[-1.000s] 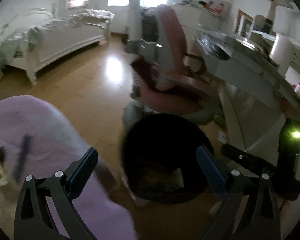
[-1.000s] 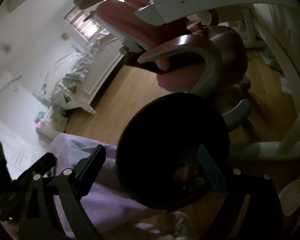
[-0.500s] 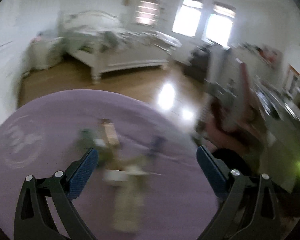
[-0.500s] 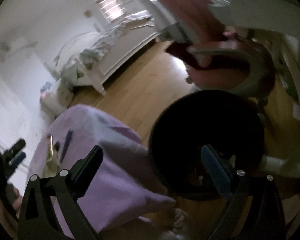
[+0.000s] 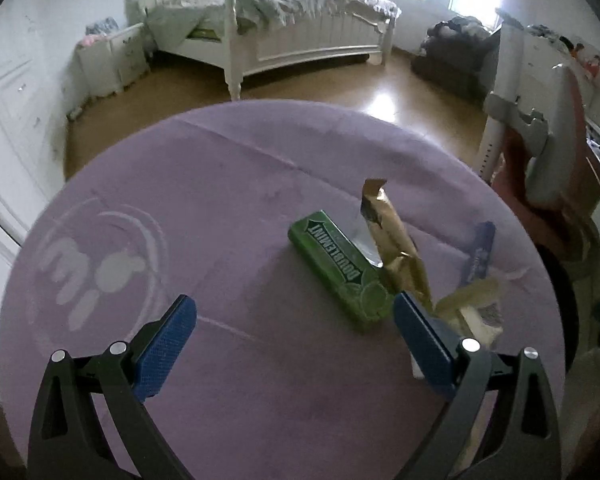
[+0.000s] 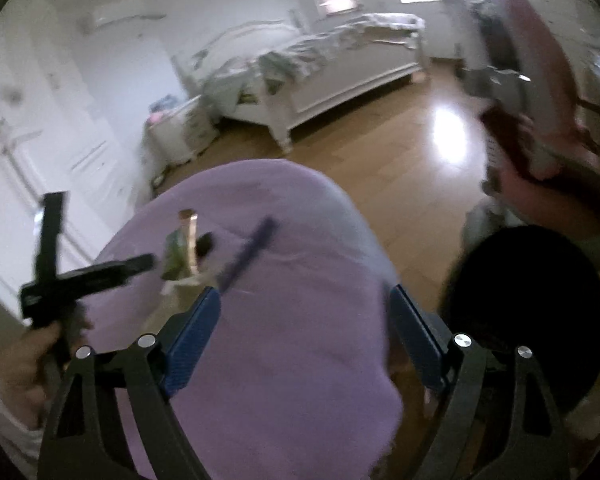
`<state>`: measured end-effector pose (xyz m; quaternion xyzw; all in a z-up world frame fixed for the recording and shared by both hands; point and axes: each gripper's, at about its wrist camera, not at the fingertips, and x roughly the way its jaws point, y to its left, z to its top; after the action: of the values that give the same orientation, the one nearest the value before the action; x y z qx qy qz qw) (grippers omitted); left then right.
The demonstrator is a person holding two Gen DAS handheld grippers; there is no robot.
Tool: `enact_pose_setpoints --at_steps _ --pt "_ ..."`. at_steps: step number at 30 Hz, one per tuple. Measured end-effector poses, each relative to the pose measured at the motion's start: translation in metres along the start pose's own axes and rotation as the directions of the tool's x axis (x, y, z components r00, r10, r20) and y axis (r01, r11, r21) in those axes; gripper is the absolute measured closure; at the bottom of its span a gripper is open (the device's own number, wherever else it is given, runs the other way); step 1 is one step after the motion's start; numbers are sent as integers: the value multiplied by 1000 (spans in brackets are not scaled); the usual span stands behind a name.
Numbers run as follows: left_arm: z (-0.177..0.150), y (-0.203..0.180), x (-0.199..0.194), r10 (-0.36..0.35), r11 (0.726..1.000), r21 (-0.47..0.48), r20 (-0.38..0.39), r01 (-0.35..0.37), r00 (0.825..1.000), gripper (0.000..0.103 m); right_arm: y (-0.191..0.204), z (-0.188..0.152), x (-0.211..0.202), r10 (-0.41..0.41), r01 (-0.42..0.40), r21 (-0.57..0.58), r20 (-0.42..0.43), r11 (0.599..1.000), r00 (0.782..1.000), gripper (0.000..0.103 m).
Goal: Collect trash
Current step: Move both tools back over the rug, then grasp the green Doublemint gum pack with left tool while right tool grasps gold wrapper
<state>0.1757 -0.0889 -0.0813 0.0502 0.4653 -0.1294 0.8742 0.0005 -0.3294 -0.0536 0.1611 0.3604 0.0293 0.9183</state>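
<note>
The left gripper (image 5: 294,338) hangs over a round table draped in a purple cloth (image 5: 228,200), its 2 blue-padded jaws spread wide with nothing between them. Just ahead of the right-hand jaw lies the trash: a green gum pack (image 5: 338,268) printed "DOUBLEMINT" in white letters, lying flat and angled away toward the left. A gold wrapper (image 5: 396,240) with a torn silver mouth rests against the pack's far right side, touching it. Beside the right-hand jaw's tip, and partly hidden by it, sits a crumpled pale yellow wrapper (image 5: 470,300), and beyond that a blue wrapper (image 5: 478,250) whose print is too small to read. Left of the jaws, a faded white circular logo (image 5: 100,264) marks the cloth. The right gripper (image 6: 306,320) hovers over the near edge of the same cloth, jaws likewise apart and empty; the wrappers lie ahead and left of its left-hand jaw, blurred. Right of its right-hand jaw stands a black bin (image 6: 528,292) on the wooden floor (image 6: 400,148). Farther off are a pink chair (image 6: 540,128) and a white bed (image 5: 300,28).
</note>
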Motion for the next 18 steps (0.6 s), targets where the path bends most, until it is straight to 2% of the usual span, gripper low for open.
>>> enact_pose_setpoints --at_steps 6,7,10,12,14,16,17,18 --pt "11 2 16 -9 1000 -29 -6 9 1000 5 23 18 24 45 -46 -33 -21 998 999 19" --pt "11 2 17 -12 999 -31 -8 12 1000 5 26 20 30 53 -54 -34 -32 998 998 26" --pt "19 -1 20 -53 998 -46 -7 52 999 5 32 25 47 71 -73 -35 -65 997 995 34" --pt "22 -4 20 -23 999 -25 3 23 1000 6 39 30 57 83 -86 -44 -76 995 994 35" --pt "21 -2 27 11 1000 -8 -10 -11 1000 11 46 35 67 92 -97 -58 -87 994 992 36" --pt "20 6 31 -29 999 -25 -16 29 999 15 55 40 75 94 -102 -79 -104 992 990 36" --pt "20 10 28 -21 1000 -18 -8 21 1000 15 61 43 80 96 -106 -93 -112 990 989 37" --pt "19 16 27 -15 1000 -20 -11 15 1000 19 67 46 84 97 -109 -102 -119 989 988 37"
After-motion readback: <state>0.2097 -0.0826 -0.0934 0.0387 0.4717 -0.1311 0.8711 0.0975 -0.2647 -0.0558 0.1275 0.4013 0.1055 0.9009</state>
